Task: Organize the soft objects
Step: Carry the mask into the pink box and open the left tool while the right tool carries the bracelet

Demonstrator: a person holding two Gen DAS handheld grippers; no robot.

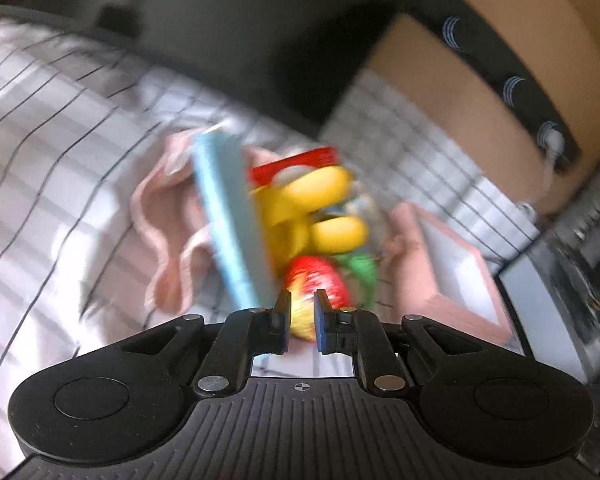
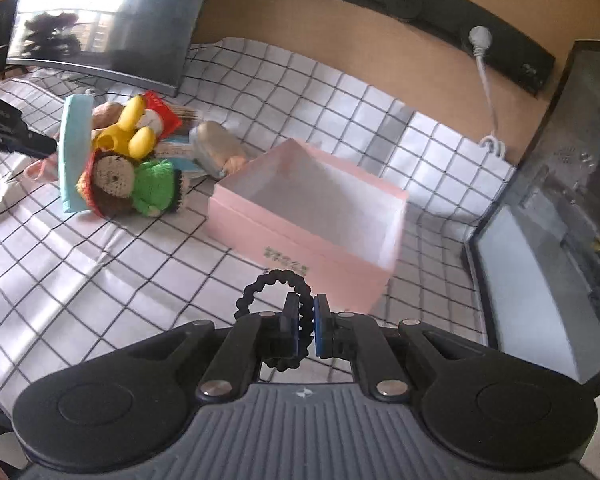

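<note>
A knitted doll with a red and yellow hat and a green body lies in a blurred pile with a yellow plush and a light-blue pad. My left gripper is shut on the doll's hat. In the right wrist view the doll, the plush and the pad sit left of an open pink box. The left gripper's dark finger reaches in behind the pad. My right gripper is shut on a black braided hair band, just in front of the box.
A checked cloth covers the table. A pink rag, a red packet and a clear wrapped pack lie by the pile. A monitor stands at the back left, a dark glass-fronted unit at the right, a white cable on the wall.
</note>
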